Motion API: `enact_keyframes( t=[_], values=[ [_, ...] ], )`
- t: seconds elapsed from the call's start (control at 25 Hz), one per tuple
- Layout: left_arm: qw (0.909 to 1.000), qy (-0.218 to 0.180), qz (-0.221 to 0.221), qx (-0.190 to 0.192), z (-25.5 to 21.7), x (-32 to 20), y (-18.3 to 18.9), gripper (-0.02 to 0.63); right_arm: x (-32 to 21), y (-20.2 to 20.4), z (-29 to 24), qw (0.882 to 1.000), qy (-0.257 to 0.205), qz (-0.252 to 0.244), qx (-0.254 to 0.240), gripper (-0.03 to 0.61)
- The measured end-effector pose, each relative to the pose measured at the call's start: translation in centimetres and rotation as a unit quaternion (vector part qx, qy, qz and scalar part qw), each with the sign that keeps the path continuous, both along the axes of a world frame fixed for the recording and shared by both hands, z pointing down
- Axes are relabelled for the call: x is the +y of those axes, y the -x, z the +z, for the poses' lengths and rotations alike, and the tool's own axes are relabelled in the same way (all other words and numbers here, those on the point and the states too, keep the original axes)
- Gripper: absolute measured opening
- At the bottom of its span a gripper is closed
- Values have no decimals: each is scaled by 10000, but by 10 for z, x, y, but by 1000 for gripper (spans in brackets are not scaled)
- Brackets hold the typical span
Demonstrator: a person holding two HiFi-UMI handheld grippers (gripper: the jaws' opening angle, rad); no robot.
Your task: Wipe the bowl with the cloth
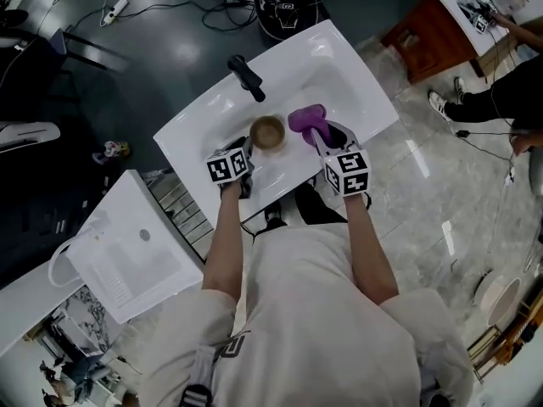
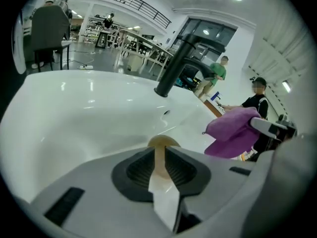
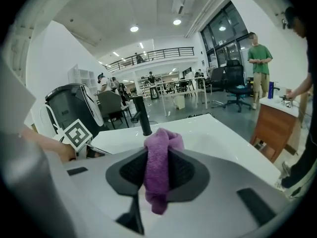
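A small tan bowl (image 1: 267, 132) sits in the white sink (image 1: 339, 66), near its front edge. My left gripper (image 1: 248, 149) is at the bowl's left side. In the left gripper view the bowl's rim (image 2: 163, 142) stands in the narrow gap between the jaws of my left gripper (image 2: 159, 165), which are slightly apart and not clamping it. My right gripper (image 1: 321, 138) is shut on a purple cloth (image 1: 305, 119), bunched up just right of the bowl. The cloth (image 3: 158, 167) fills the gap between that gripper's pads and hangs out below. The cloth (image 2: 233, 132) also shows at the right.
A black tap (image 1: 246, 76) stands at the sink's back rim. A second white basin (image 1: 127, 248) lies on the floor to my left. A wooden cabinet (image 1: 428, 32) and a person (image 1: 509, 91) are at the far right. Cables trail over the dark floor behind the sink.
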State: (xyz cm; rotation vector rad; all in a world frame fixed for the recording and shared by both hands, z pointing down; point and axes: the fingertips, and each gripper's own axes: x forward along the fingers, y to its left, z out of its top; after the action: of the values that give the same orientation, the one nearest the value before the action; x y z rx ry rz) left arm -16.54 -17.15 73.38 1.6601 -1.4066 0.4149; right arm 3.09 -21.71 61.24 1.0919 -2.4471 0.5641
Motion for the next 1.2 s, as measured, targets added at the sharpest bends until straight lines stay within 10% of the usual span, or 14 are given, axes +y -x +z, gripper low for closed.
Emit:
enact_keyframes(
  t=[0.8, 1.2],
  values=[
    [9923, 961, -198, 751, 77, -17, -9, 98, 10, -44, 24, 9974, 640, 289, -162, 91],
    [9945, 1009, -185, 202, 79, -20, -4, 18, 8, -46, 5, 9973, 511, 430, -321, 91]
  ],
)
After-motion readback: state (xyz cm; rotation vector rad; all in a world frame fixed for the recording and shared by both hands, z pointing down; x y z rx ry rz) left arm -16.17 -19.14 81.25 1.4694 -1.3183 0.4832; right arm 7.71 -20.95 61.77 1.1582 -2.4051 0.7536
